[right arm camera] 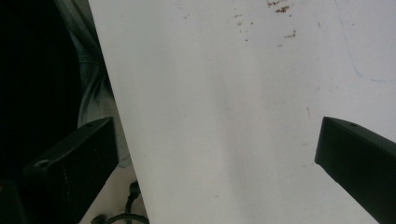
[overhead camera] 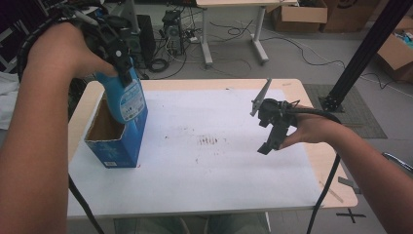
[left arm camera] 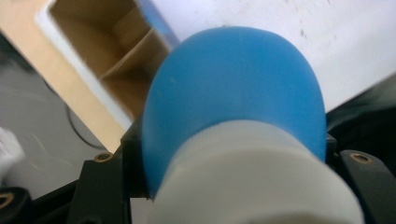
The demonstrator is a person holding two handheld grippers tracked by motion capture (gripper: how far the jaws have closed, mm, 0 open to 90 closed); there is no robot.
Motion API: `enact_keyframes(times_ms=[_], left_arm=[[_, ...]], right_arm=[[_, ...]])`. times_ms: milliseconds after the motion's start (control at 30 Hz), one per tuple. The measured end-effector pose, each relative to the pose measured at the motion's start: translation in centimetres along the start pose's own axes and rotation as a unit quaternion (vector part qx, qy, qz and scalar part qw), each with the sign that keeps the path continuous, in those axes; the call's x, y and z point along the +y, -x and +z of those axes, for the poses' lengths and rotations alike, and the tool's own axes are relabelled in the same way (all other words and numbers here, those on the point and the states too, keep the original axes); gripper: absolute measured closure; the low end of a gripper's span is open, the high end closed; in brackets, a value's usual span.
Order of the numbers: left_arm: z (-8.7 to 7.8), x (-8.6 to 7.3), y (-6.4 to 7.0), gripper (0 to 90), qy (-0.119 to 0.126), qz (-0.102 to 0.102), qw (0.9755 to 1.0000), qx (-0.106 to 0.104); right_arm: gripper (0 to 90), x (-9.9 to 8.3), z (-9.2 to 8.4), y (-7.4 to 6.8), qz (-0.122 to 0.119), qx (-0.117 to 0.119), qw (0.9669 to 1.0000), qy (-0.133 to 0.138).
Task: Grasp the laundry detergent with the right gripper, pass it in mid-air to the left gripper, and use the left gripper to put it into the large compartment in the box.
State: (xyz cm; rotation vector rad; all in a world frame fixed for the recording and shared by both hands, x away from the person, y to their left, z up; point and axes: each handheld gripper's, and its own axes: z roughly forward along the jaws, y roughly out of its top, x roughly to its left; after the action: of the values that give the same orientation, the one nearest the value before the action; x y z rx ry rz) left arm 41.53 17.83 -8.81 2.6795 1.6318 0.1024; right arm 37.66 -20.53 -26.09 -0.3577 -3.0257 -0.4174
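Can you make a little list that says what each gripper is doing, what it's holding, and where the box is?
left gripper: shut on the blue bottle, held above the box
blue bottle: white cap toward the camera in the left gripper view
box: blue carton, top open, cardboard divider inside, at the table's left side
right gripper: open, holding nothing, over the white sheet

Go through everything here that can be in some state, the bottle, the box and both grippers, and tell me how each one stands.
Blue bottle: capped, gripped near its white cap, hanging bottom-down at the box opening.
Blue box: top open, upright on the table.
Left gripper: shut on the blue bottle.
Right gripper: open, nothing between its jaws, held above the white sheet.
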Motion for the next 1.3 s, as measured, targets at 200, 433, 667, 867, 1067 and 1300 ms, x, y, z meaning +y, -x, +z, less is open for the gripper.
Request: enact_keyframes(times_ms=[200, 433, 667, 867, 1067, 1300], left_arm=[[-0.6, -0.4, -1.8, 39.0, 0.008, -0.083, 0.9964, -0.008], [-1.1, -0.9, -3.5, 39.0, -0.004, -0.156, 0.9877, 0.005], [0.2, -1.7, -5.1, 39.0, -0.012, -0.192, 0.9813, 0.000], [2.3, -2.2, -5.8, 39.0, -0.019, -0.199, 0.9799, -0.008], [4.8, -2.3, -5.9, 39.0, -0.030, -0.207, 0.9778, -0.013], [7.8, -2.4, -6.1, 39.0, -0.035, -0.214, 0.9761, -0.014]], right_arm=[[0.0, -0.4, -0.2, 0.4, 0.003, -0.002, 1.0000, -0.006], [0.0, -0.5, -0.2, 0.5, 0.001, -0.004, 1.0000, -0.006], [0.0, -0.7, -0.2, 0.5, 0.000, -0.003, 1.0000, -0.007], [0.0, -0.8, 0.0, 0.5, 0.002, -0.001, 1.0000, -0.008], [0.0, -0.7, 0.1, 0.5, 0.000, 0.000, 1.0000, -0.010], [0.0, -0.8, 0.2, 0.4, 0.003, -0.001, 1.0000, -0.008]])
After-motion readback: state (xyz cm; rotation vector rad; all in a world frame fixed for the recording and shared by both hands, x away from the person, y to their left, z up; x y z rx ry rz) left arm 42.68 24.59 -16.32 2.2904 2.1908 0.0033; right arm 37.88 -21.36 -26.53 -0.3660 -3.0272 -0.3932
